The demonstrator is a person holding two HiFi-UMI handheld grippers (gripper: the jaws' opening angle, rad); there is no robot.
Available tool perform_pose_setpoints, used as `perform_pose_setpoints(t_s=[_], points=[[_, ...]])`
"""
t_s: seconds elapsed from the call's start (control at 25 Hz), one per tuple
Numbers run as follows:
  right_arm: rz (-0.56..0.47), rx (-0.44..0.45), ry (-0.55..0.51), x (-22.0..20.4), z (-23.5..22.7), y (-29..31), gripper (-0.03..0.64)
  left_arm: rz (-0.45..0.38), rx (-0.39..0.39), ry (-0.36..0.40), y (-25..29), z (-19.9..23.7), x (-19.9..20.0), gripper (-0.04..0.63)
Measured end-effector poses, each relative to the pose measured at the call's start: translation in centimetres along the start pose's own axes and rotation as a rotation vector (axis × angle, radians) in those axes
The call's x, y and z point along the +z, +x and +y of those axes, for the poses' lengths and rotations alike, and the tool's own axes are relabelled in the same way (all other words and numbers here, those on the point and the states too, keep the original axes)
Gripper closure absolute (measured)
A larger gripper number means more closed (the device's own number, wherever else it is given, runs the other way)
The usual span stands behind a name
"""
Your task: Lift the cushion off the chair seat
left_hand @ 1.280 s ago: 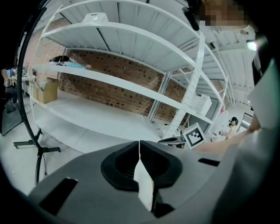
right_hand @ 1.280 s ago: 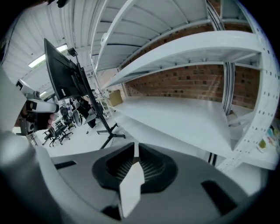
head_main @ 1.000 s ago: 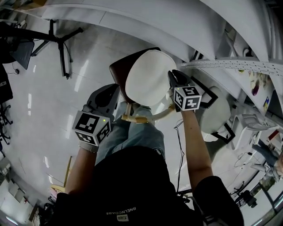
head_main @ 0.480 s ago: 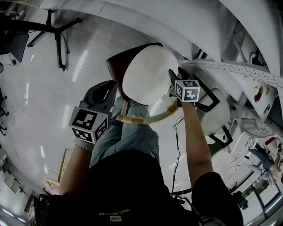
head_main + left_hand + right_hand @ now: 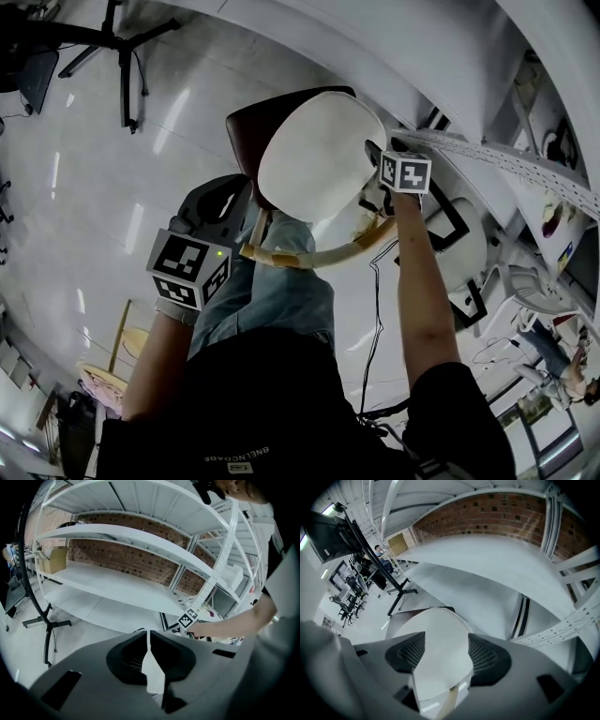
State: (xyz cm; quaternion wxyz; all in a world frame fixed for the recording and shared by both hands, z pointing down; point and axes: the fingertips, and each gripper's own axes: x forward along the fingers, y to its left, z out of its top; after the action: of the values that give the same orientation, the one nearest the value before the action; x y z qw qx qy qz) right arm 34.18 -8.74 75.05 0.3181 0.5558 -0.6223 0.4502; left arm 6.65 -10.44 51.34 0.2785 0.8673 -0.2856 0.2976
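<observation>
The room has a glossy pale floor (image 5: 103,187), white metal shelving (image 5: 117,583) in several tiers and a brick wall (image 5: 136,559) behind it. One black stand (image 5: 122,52) with splayed legs stands on the floor. Two chairs show: the near chair (image 5: 246,127), with a dark brown seat and a bent wooden frame (image 5: 319,255), and a second chair (image 5: 459,246) with a pale seat beside the shelving. There is one white oval cushion (image 5: 314,155), over the near chair's seat and between the two grippers; whether it rests on the seat cannot be told. The left gripper (image 5: 149,639) has its jaws pressed close on a thin white strip, seemingly the cushion's edge. The right gripper (image 5: 446,644) is opening, jaws spread with the cushion between them.
</observation>
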Motion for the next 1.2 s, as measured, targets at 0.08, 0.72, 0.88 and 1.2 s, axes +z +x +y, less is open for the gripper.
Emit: perform_pose_setpoints(t_s=[0.08, 0.72, 0.88, 1.2], points=[[0.026, -0.001, 0.012, -0.3, -0.8, 1.0, 0.333, 0.004, 0.008, -0.008, 0.3, 0.3, -0.3, 0.578], [0.201, 0.028, 0.055, -4.0, -4.0, 8.5, 0.256, 0.015, 0.061, -0.079, 2.2, 2.8, -2.7, 0.578], [0.222, 0.03, 0.077, -4.4, -4.9, 10.0, 0.247, 0.027, 0.07, -0.087, 2.4, 2.9, -3.7, 0.578], [0.246, 0.045, 0.099, -4.8, -5.5, 11.9, 0.247, 0.035, 0.084, -0.116, 2.3, 3.3, -4.9, 0.578]])
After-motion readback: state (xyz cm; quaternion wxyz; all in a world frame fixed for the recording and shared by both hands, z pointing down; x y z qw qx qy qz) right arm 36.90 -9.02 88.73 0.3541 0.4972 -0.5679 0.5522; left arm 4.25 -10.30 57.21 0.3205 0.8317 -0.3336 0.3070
